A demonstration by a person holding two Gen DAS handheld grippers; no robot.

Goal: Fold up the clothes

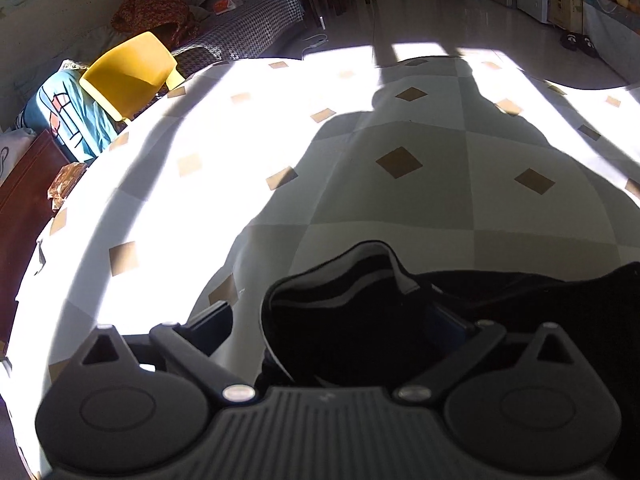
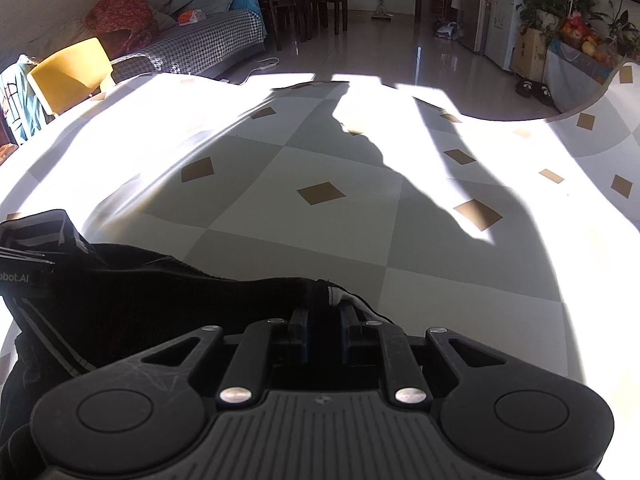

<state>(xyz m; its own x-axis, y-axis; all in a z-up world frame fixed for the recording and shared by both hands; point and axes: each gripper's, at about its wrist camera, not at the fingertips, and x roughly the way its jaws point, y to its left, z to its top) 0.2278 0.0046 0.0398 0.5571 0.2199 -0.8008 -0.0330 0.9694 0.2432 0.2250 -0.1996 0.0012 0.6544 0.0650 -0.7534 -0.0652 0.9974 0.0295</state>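
Black fabric, a dark garment (image 1: 352, 320) with grey-striped ribbed trim, lies bunched between the spread fingers of the left claw (image 1: 336, 320); whether either pad touches the cloth cannot be told. Across the worktop, the same garment stretches to the right claw (image 2: 323, 326), whose fingers stand nearly together, pinching a white-edged hem. Beneath is a smooth checked tablecloth (image 2: 304, 236) in grey and cream squares with tan diamonds, streaked by hard sunlight and shadow. Beyond the worktop's edge stand a yellow plastic chair (image 1: 128, 76) and a houndstooth-covered sofa (image 2: 208, 46).
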